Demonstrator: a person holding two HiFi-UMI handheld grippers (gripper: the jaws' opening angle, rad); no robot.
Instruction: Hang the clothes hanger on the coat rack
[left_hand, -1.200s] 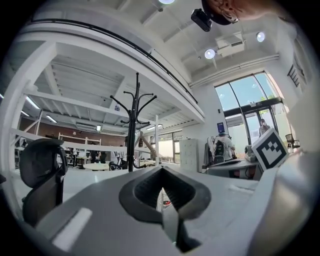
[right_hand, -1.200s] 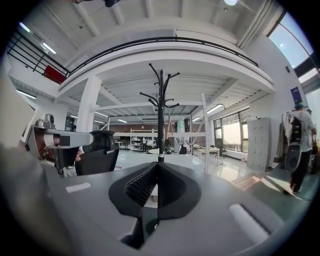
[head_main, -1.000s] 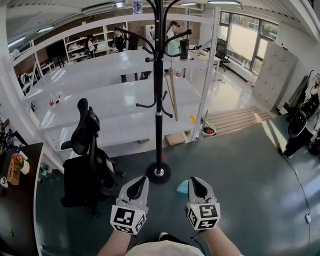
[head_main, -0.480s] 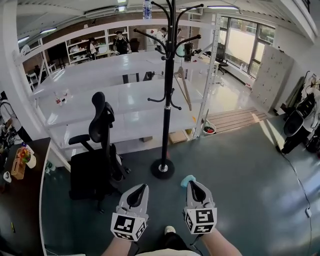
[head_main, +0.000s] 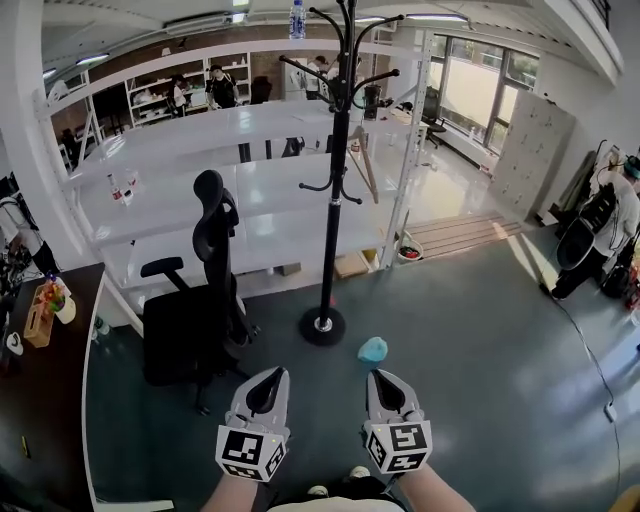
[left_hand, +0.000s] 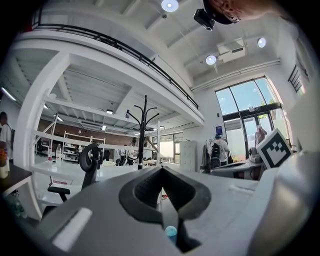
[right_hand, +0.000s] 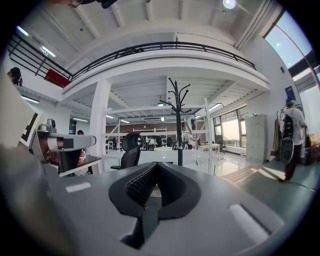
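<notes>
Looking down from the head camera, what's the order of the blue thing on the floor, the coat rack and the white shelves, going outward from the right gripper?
1. The blue thing, on the floor just ahead of the right gripper.
2. The coat rack, its base a little further on, ahead and to the left.
3. The white shelves, behind the rack, farthest.

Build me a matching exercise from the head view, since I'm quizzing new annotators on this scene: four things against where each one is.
Things:
1. coat rack
2. office chair
3. blue object
4. bottle

Places:
A. on the floor ahead of the right gripper
B. on top of the white shelving
C. rising from a round base
D. left of the coat rack, by the dark desk

Pairs: 1-C, 2-D, 3-A, 4-B
</notes>
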